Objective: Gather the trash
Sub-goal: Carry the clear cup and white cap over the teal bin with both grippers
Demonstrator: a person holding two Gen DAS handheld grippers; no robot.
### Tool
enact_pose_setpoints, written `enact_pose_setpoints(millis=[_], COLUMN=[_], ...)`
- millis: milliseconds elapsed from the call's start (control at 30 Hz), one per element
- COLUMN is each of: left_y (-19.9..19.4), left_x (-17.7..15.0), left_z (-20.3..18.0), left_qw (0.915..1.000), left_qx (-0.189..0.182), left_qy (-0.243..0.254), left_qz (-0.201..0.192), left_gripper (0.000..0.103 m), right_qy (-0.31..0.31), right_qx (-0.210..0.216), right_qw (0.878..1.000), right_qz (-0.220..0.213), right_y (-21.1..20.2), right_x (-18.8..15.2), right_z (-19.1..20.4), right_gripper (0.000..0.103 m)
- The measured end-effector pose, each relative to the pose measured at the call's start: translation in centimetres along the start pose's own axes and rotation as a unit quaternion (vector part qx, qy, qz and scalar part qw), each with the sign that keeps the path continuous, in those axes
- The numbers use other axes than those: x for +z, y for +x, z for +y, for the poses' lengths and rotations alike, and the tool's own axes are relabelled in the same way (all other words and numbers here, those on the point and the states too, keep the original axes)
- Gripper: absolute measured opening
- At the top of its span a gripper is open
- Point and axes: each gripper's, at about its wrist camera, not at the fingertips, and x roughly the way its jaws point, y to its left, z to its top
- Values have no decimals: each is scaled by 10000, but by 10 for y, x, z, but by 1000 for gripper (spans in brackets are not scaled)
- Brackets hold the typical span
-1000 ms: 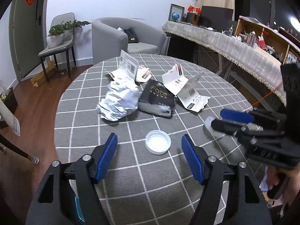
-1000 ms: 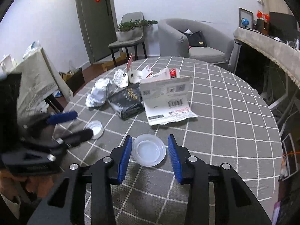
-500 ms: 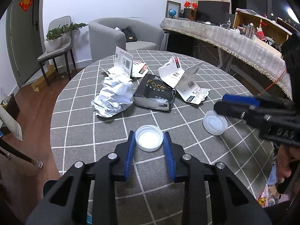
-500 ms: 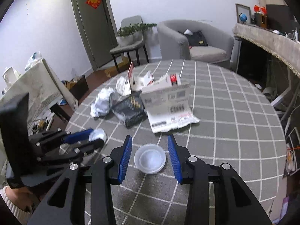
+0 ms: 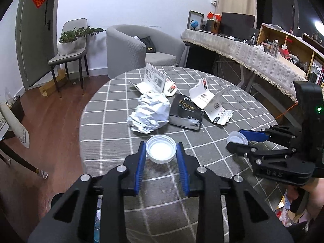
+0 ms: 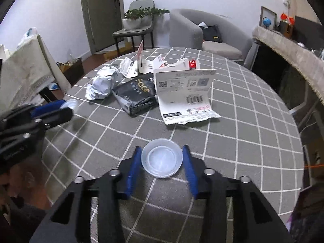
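My left gripper (image 5: 161,149) is shut on a white bottle cap (image 5: 161,149) and holds it above the round grey checked table (image 5: 113,125). My right gripper (image 6: 162,158) is shut on a clear plastic lid (image 6: 162,160), also lifted; the lid shows in the left wrist view (image 5: 237,138). On the table lie a crumpled foil ball (image 5: 150,115), a black "Face" box (image 5: 186,111) and torn white cartons (image 5: 212,105). In the right wrist view the foil (image 6: 103,83), box (image 6: 137,96) and folded carton (image 6: 186,93) lie further back, and the left gripper (image 6: 66,106) shows at left.
A grey armchair (image 5: 139,50) and a chair with a potted plant (image 5: 70,46) stand behind the table. A long counter with a fringed cloth (image 5: 253,56) runs along the right. Wooden floor (image 5: 50,141) lies to the left.
My left gripper closed on the white cap and lifted it. My right gripper stayed shut on the clear lid and rose from the table too.
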Motion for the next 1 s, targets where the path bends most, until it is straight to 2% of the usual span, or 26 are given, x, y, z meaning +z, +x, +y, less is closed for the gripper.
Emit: enact_pose_setpoints(millis=[100,233,467,800,1000], left_y=[-7,-15,-25,-32,-30], left_x=[-2,-6,-25,-61,-88], left_z=[9,26,62,114,153], left_qw=[10000,9998,9989,9962,9915], left_qx=[63,197,399,612,716], left_qy=[-11,-59,-173,-340,-669], left_qz=[-16,0,150,515,860], left_gripper=[33,33,33,33,33], right_qy=[239,296,174,-103,-363], right_qx=[44,150,660,1102,1328], right_qw=[9997,9988,9923,9888,9859], right_qz=[-59,-366,-1035,-1002,-949], right_y=[-1,-10,-27,-12,-3], right_x=[4,13,33,49,56], right_z=[-4,5,42,105,146], right_gripper=[40,40,40,40,40])
